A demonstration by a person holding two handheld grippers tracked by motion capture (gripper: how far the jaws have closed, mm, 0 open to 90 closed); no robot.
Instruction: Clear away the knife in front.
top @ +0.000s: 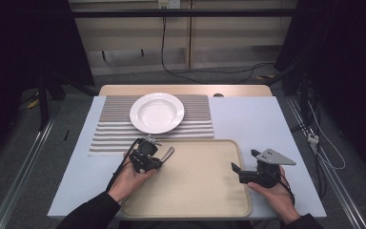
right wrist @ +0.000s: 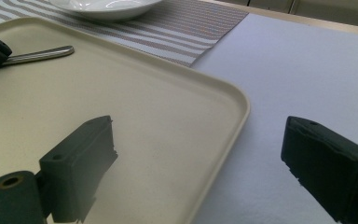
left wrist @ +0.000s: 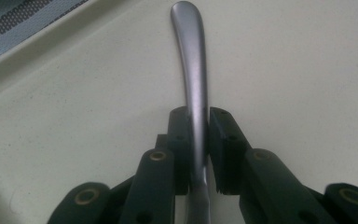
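Observation:
My left gripper [top: 158, 161] is shut on a silver utensil handle [top: 168, 153] just above the beige tray [top: 195, 191], near its far left corner. In the left gripper view the handle [left wrist: 193, 60] runs up from between the pressed pads, its rounded end pointing away over the tray [left wrist: 284, 70]; the utensil's working end is hidden. My right gripper [top: 243, 160] stands open over the tray's right edge. In the right gripper view its jaws [right wrist: 198, 135] are wide apart with nothing between them, one over the tray [right wrist: 168, 93], the other over the white tabletop.
A white plate [top: 157, 112] sits on a striped placemat [top: 109, 131] beyond the tray. The white table cover [top: 248, 119] stretches to the right of the mat. Cables trail on the floor behind the table.

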